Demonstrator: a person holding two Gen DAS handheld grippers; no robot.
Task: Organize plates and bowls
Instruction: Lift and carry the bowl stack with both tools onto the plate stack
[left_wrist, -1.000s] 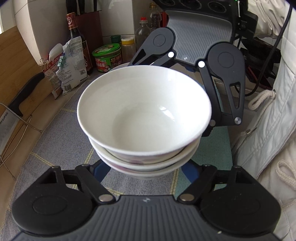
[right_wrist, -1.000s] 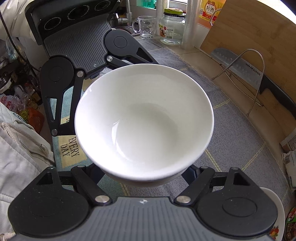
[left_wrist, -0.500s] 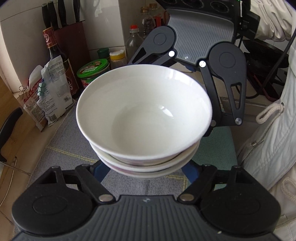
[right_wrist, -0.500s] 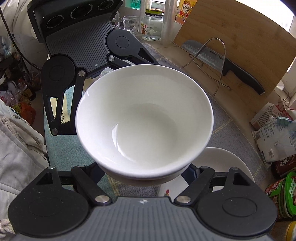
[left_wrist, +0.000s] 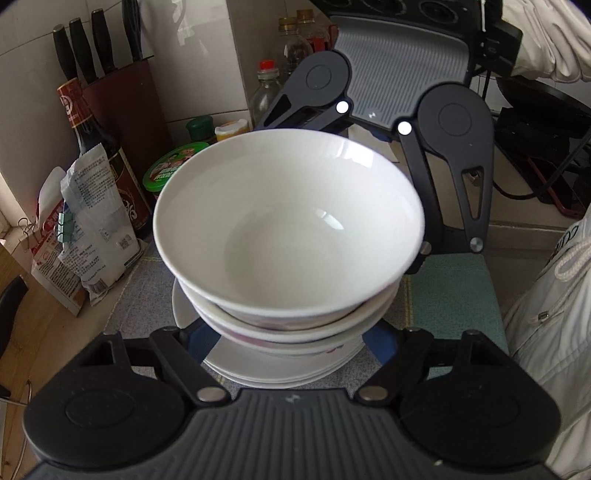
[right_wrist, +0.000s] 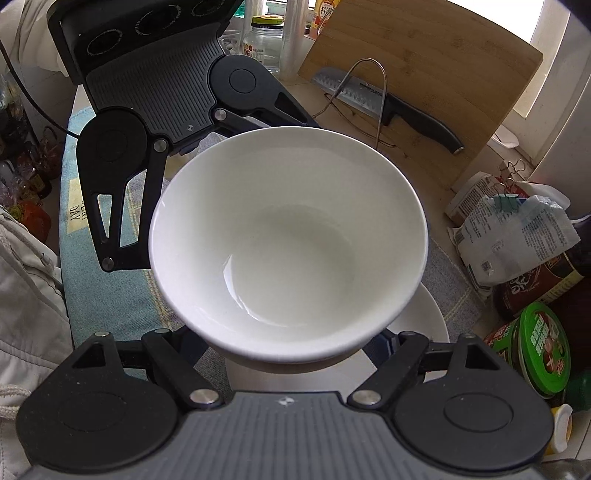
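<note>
Your left gripper (left_wrist: 291, 338) and right gripper (right_wrist: 291, 349) each clasp the bowl stack (left_wrist: 288, 236) over plates (left_wrist: 280, 369).

My left claw (left_wrist: 291, 332) and right claw (left_wrist: 384, 136) grip a stack of white bowls (left_wrist: 288, 229) from opposite sides above plates (left_wrist: 280, 369) on the cluttered counter (left_wrist: 44, 332).

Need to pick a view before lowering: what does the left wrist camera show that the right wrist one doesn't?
Left wrist only: the bowl stack's lower rims, knife block and stacked plates' edges. Right wrist only: the cutting board, knife and wire rack. Both show the stack held between the two grippers above the plates, plus the green-lidded jar.
</note>
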